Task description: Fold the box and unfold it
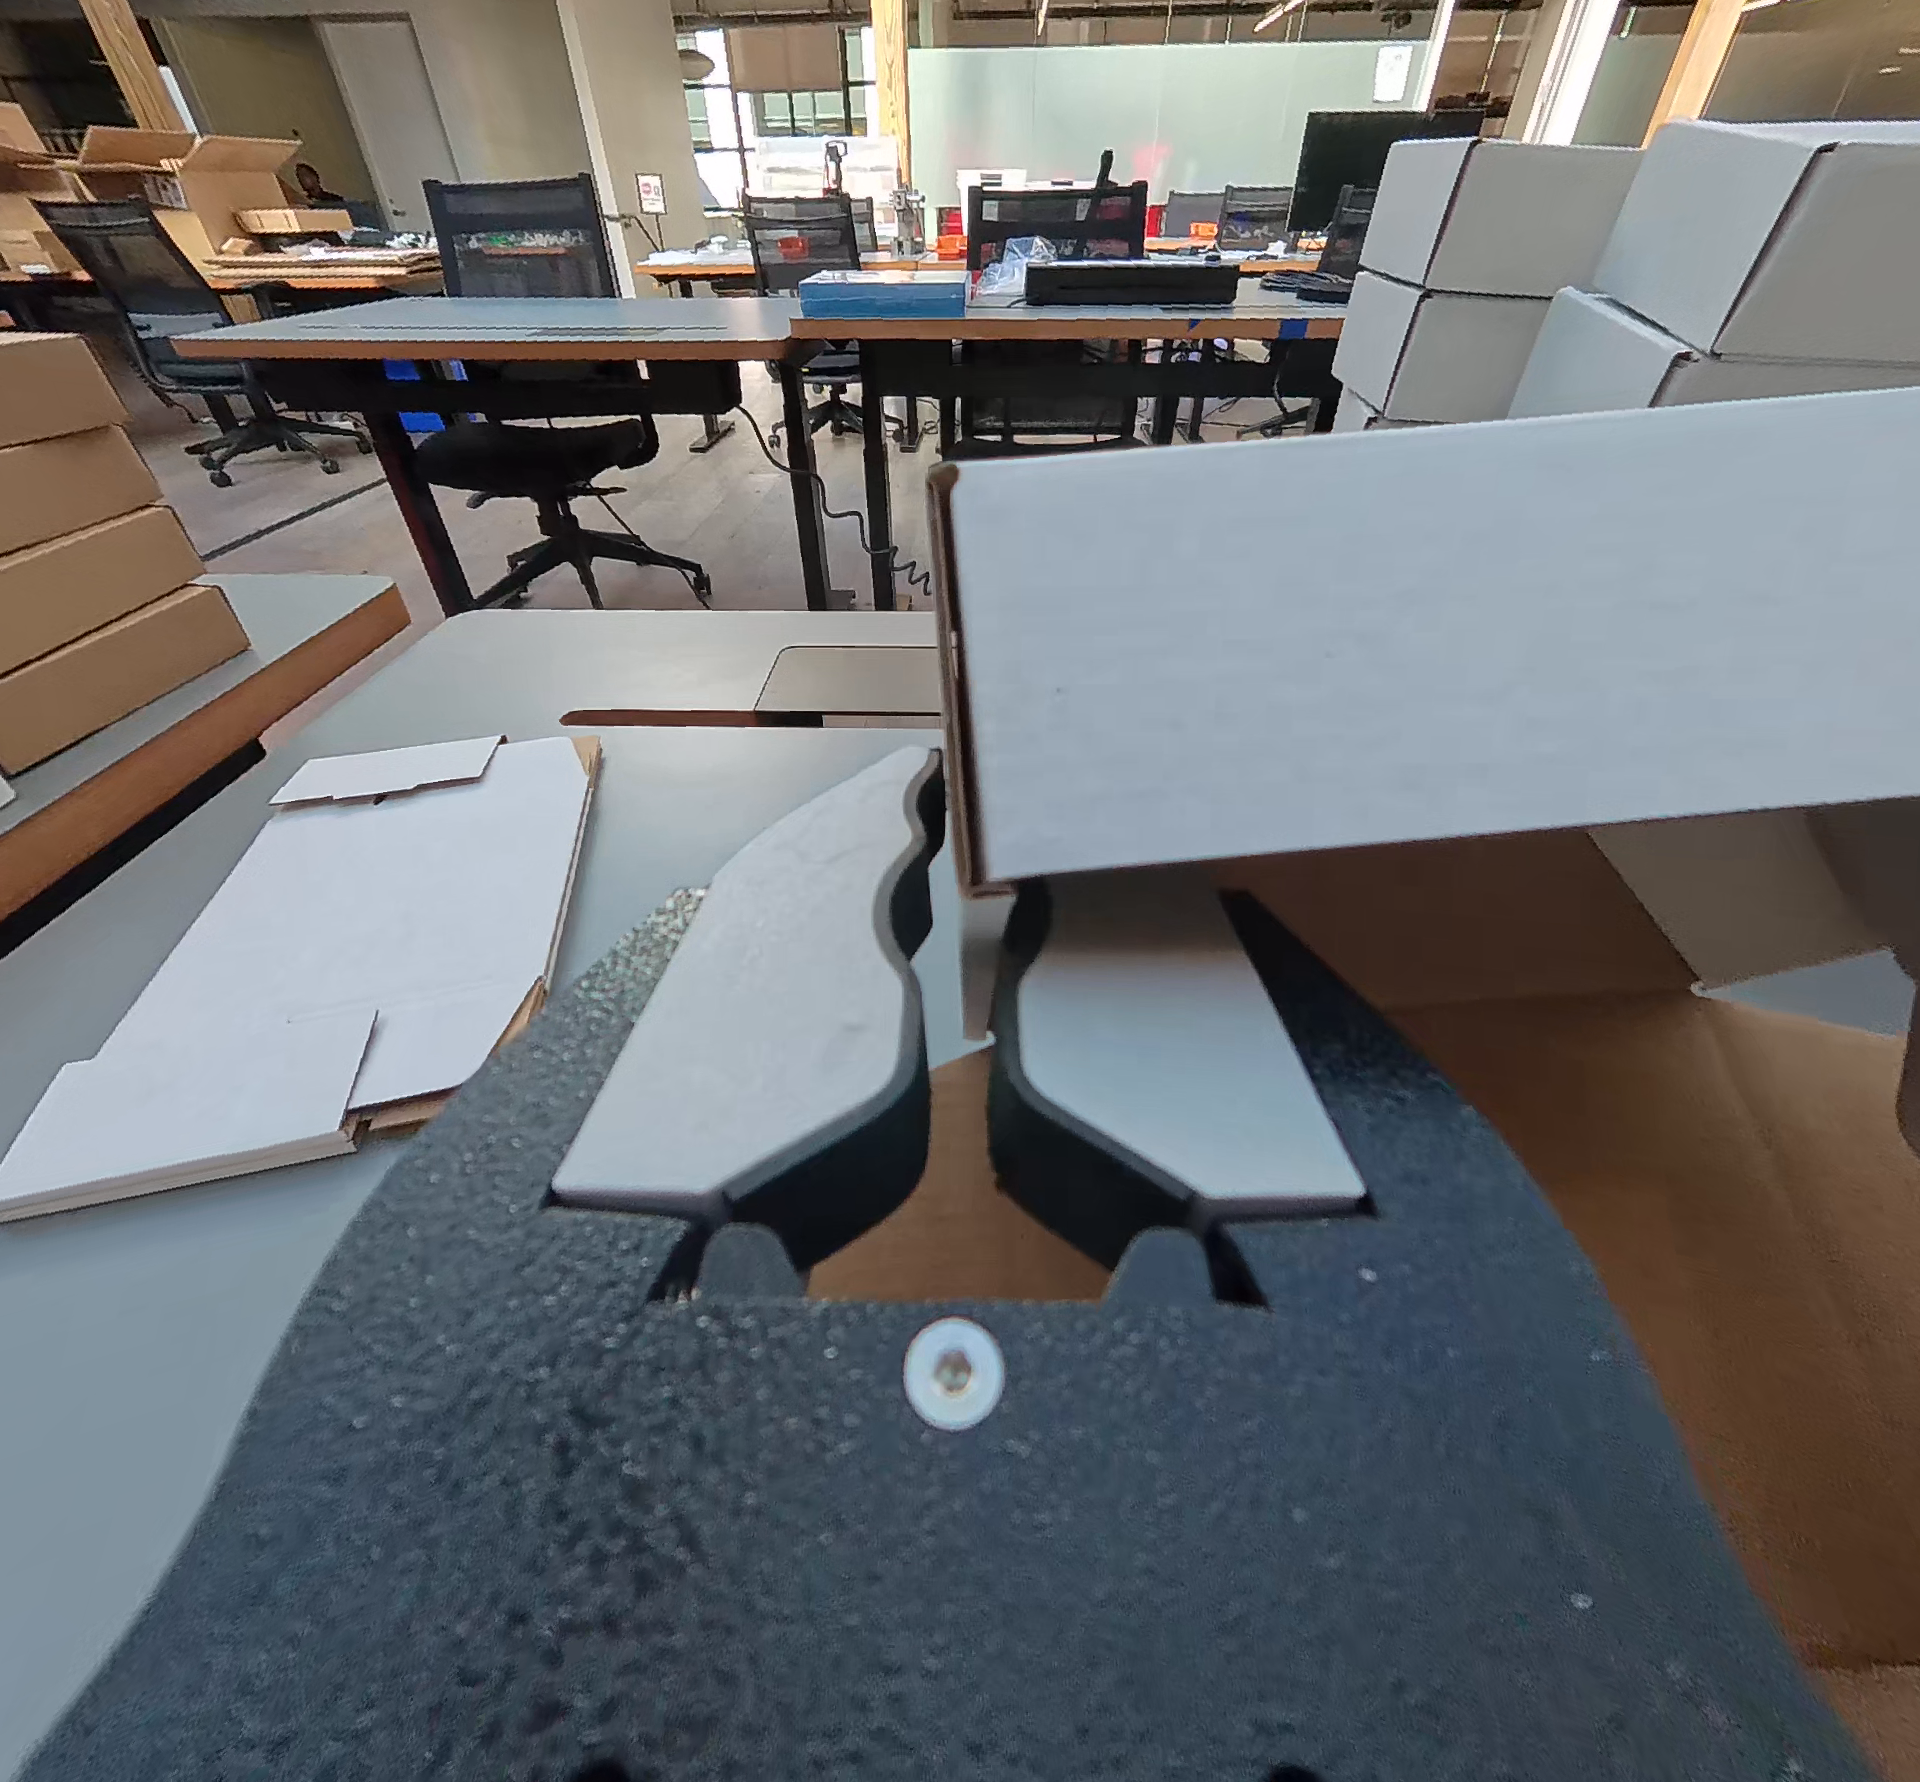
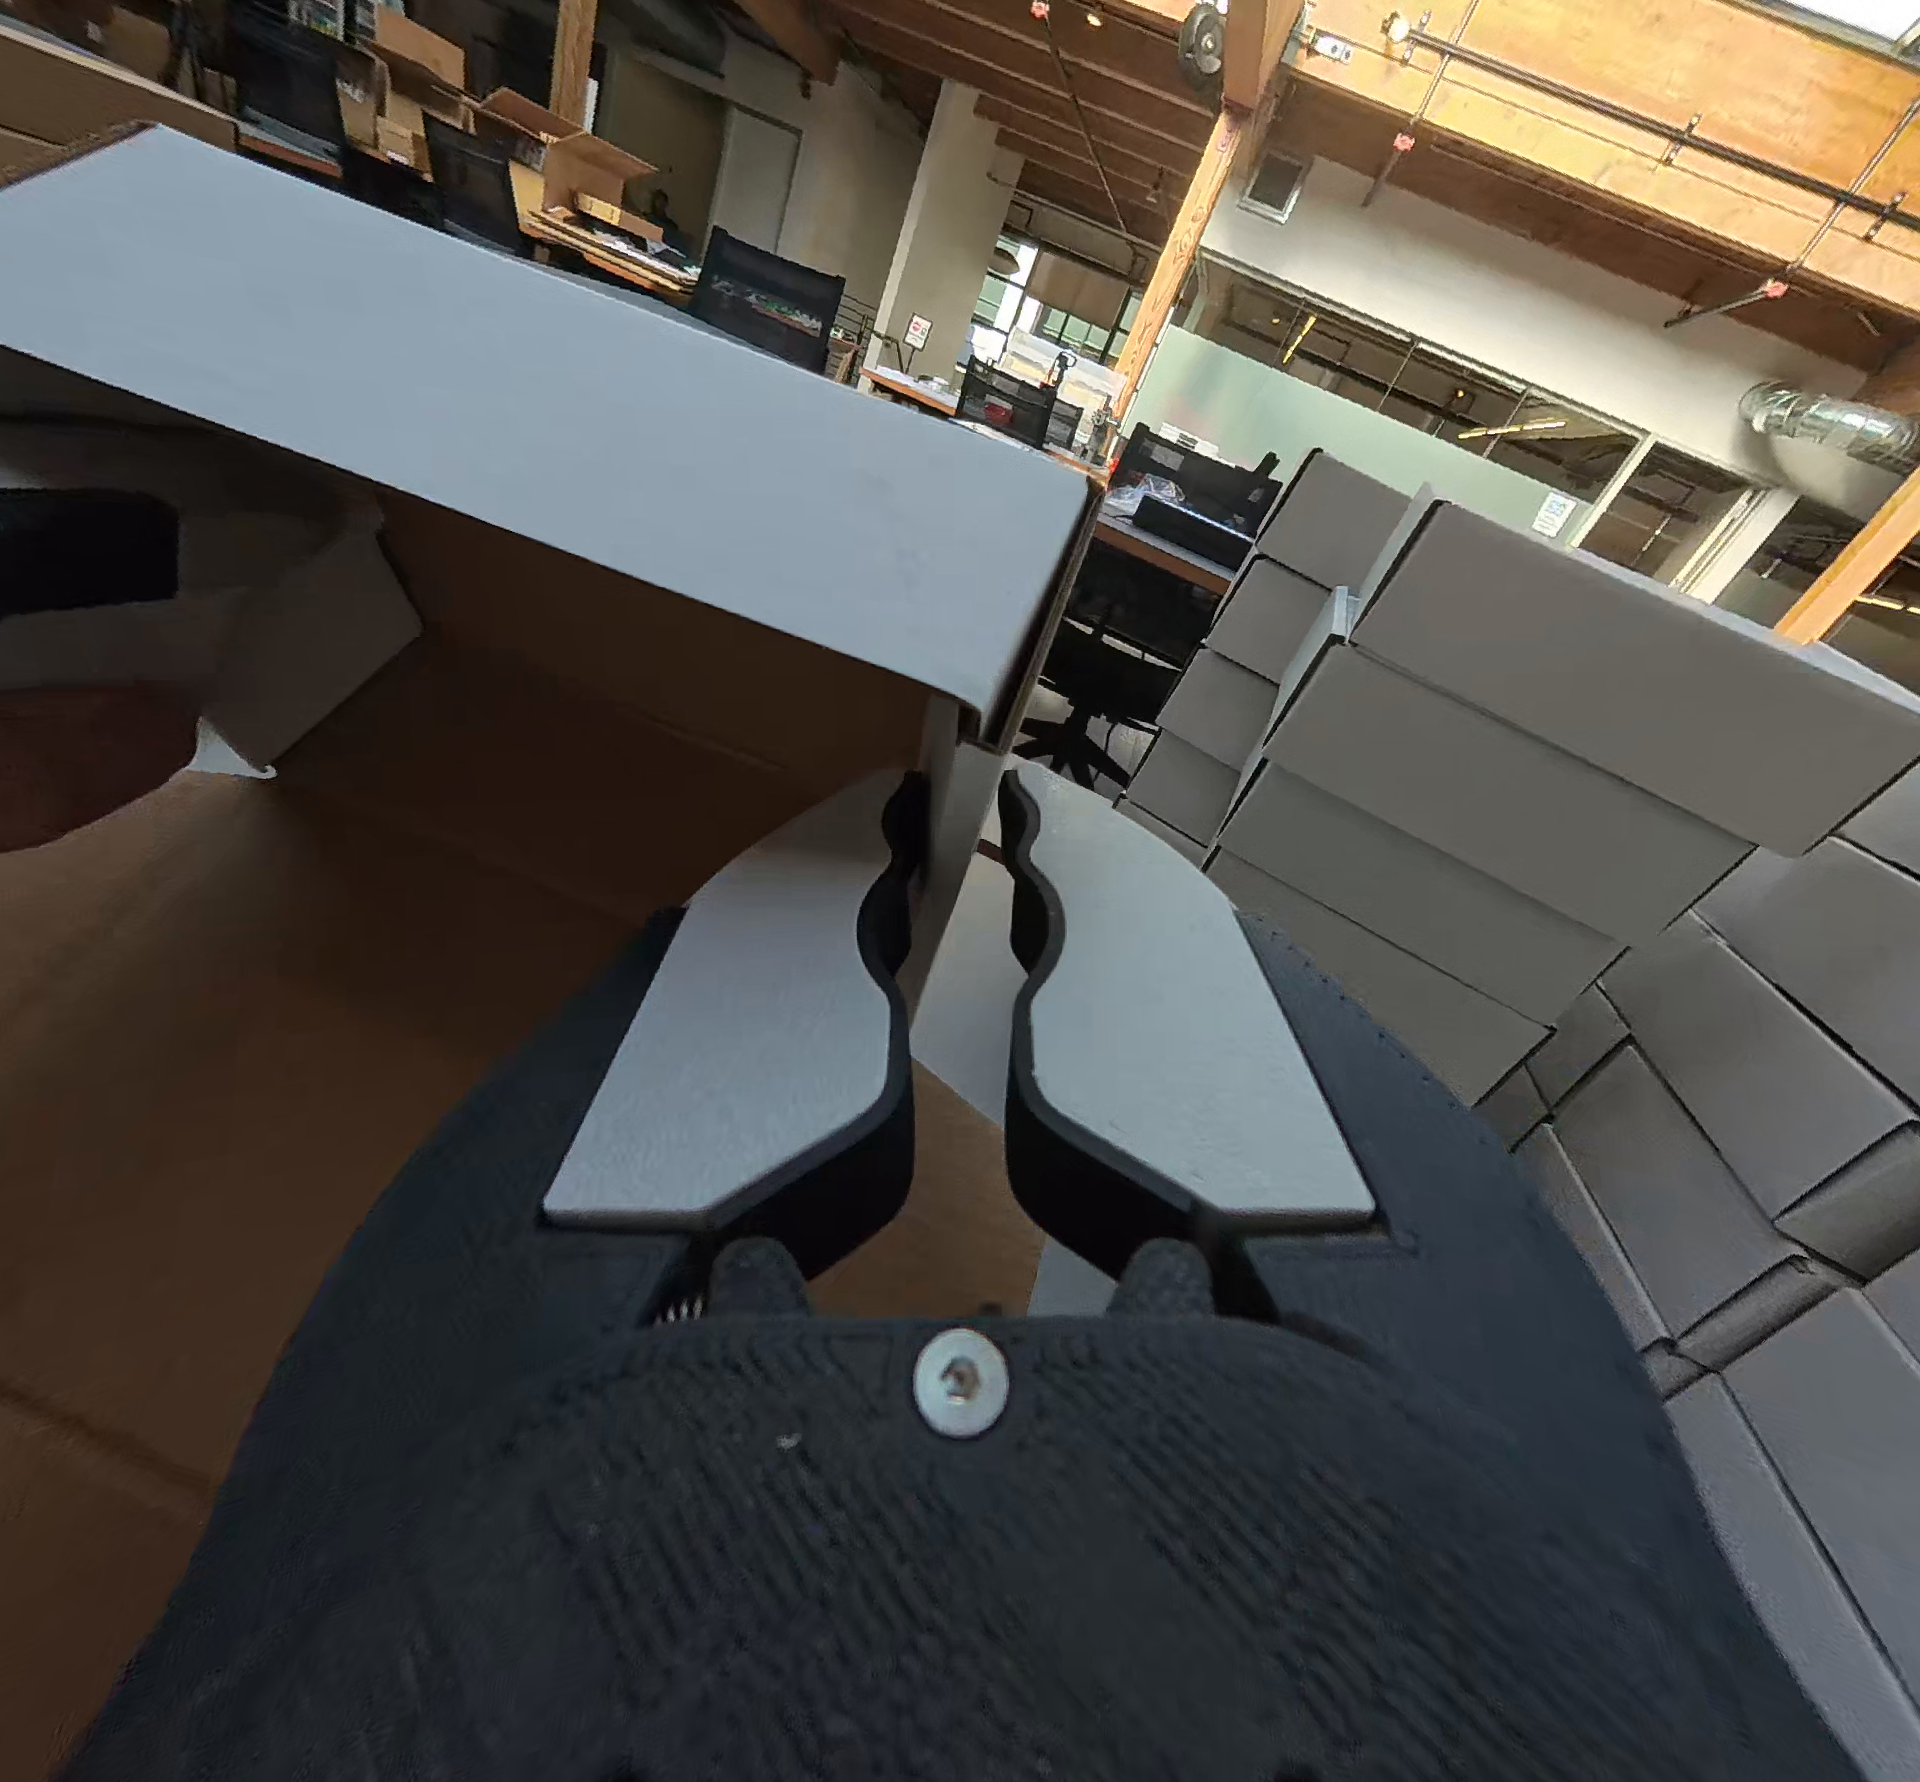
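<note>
A white cardboard box with a brown inside is half folded on the grey table. Its front white panel (image 1: 1455,631) stands tilted over the brown floor (image 1: 1610,1213). My left gripper (image 1: 971,859) is shut on the box's left side flap (image 1: 977,963) at the corner. In the right wrist view the same panel (image 2: 520,402) leans over the brown inside (image 2: 416,901). My right gripper (image 2: 956,797) is shut on the right side flap (image 2: 951,859) just under the panel's corner. The left gripper shows as a dark shape at the far left (image 2: 83,548).
A pile of flat white box blanks (image 1: 343,953) lies on the table to the left. Stacks of folded white boxes (image 2: 1507,745) stand close on the right, also seen in the left wrist view (image 1: 1558,278). Brown cartons (image 1: 83,527) are stacked at the far left. Desks and chairs stand behind.
</note>
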{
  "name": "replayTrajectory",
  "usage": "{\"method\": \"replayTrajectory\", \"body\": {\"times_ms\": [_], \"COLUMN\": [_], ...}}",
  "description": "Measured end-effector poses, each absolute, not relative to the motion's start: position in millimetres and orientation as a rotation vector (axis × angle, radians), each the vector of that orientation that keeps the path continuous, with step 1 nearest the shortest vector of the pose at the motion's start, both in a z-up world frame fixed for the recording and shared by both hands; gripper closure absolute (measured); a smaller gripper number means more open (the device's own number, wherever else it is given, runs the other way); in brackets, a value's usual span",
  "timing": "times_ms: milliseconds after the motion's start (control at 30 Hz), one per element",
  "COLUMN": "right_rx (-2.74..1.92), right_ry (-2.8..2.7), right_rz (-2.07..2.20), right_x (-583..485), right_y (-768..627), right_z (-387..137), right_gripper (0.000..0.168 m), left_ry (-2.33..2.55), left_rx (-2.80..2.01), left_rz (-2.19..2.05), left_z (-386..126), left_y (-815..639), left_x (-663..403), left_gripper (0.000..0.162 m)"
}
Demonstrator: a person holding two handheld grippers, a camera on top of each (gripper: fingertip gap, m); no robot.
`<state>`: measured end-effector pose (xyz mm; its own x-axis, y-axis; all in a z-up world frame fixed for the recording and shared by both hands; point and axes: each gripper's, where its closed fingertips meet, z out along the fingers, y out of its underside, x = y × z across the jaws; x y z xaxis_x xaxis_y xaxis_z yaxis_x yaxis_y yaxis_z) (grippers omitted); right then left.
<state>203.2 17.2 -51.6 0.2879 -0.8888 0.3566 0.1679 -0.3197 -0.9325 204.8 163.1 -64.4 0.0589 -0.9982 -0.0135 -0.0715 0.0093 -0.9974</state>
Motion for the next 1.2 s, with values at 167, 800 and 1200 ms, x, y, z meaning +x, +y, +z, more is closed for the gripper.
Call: {"method": "replayTrajectory", "body": {"times_ms": [167, 800, 1200], "right_rx": [-1.462, -1.413, -1.351], "right_ry": [0.704, 0.664, 0.750], "right_rz": [-1.216, -1.347, -1.411], "right_x": [204, 244, 265], "right_y": [15, 4, -3], "right_z": [-46, -63, -64], "right_gripper": [0.154, 0.160, 0.161], "left_ry": [1.166, 1.207, 1.153], "left_rx": [-1.228, -1.297, -1.456], "left_rz": [-1.113, -1.095, -1.215], "left_z": [-53, -86, -103], "left_y": [161, 150, 141], "left_x": [201, 234, 253], "left_gripper": [0.156, 0.155, 0.158]}}
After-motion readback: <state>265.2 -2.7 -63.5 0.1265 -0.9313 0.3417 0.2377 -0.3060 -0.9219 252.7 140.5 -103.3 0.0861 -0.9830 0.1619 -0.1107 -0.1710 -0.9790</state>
